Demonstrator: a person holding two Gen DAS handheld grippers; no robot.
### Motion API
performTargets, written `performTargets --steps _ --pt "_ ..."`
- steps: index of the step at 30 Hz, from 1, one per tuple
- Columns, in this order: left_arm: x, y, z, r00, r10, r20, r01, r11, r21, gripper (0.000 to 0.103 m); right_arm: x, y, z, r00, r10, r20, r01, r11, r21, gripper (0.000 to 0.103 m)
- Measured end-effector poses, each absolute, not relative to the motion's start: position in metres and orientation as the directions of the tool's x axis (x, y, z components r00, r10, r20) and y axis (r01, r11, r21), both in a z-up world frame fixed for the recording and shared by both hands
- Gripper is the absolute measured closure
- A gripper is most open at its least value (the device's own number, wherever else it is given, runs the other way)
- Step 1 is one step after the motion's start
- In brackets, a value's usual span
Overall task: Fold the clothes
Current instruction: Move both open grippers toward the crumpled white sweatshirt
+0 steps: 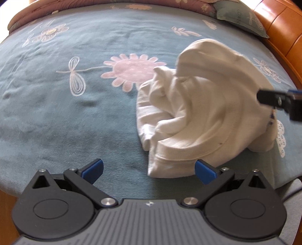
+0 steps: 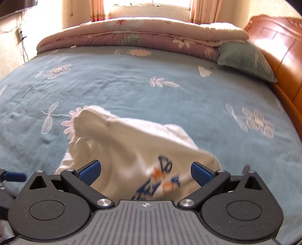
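1. The blue and orange print [image 2: 160, 181] on the white shirt [image 2: 132, 147] is way too smeared to read.
2. The right gripper [image 1: 279, 102] is chopped off by the left view's edge.
3. The pillow [image 1: 239, 17] lettering's too tiny to make out.

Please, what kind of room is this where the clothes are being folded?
Most likely a bedroom in a home. A crumpled white printed garment lies on a bed with a blue flowered bedspread, a folded pink floral quilt and a green pillow beside an orange wooden headboard.

left hand-held gripper [image 1: 149, 170]: jaws spread wide | right hand-held gripper [image 2: 145, 171]: jaws spread wide
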State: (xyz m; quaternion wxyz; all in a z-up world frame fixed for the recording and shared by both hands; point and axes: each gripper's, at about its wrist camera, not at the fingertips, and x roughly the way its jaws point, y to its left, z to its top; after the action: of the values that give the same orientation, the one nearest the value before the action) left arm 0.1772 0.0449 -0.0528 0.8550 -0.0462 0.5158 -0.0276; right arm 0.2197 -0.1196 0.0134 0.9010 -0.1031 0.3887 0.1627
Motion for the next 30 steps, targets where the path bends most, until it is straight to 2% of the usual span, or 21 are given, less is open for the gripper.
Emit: performTargets --steps 4,11,17,30 --pt "0.184 0.05 -0.06 0.459 -0.1 -0.883 -0.011 0.993 -0.118 0.001 0.24 -0.111 0.005 0.665 0.165 -0.728 -0.381 0.914 -0.14 0.0" --pt "0.206 0.027 -0.084 0.439 -0.141 -0.888 0.08 0.99 -0.117 0.001 0.251 -0.107 -0.037 0.614 0.198 -0.764 -0.461 0.876 -0.144 0.0" --pt "0.208 0.012 -0.097 0.458 -0.126 -0.88 0.159 0.986 -0.058 0.001 0.252 -0.114 -0.049 0.599 0.249 -0.761 -0.494 0.863 -0.107 0.0" --pt "0.192 0.019 -0.104 0.56 -0.164 -0.812 0.223 0.974 -0.043 0.0 0.255 -0.124 -0.067 0.569 0.325 -0.755 -0.541 0.84 -0.046 0.0"
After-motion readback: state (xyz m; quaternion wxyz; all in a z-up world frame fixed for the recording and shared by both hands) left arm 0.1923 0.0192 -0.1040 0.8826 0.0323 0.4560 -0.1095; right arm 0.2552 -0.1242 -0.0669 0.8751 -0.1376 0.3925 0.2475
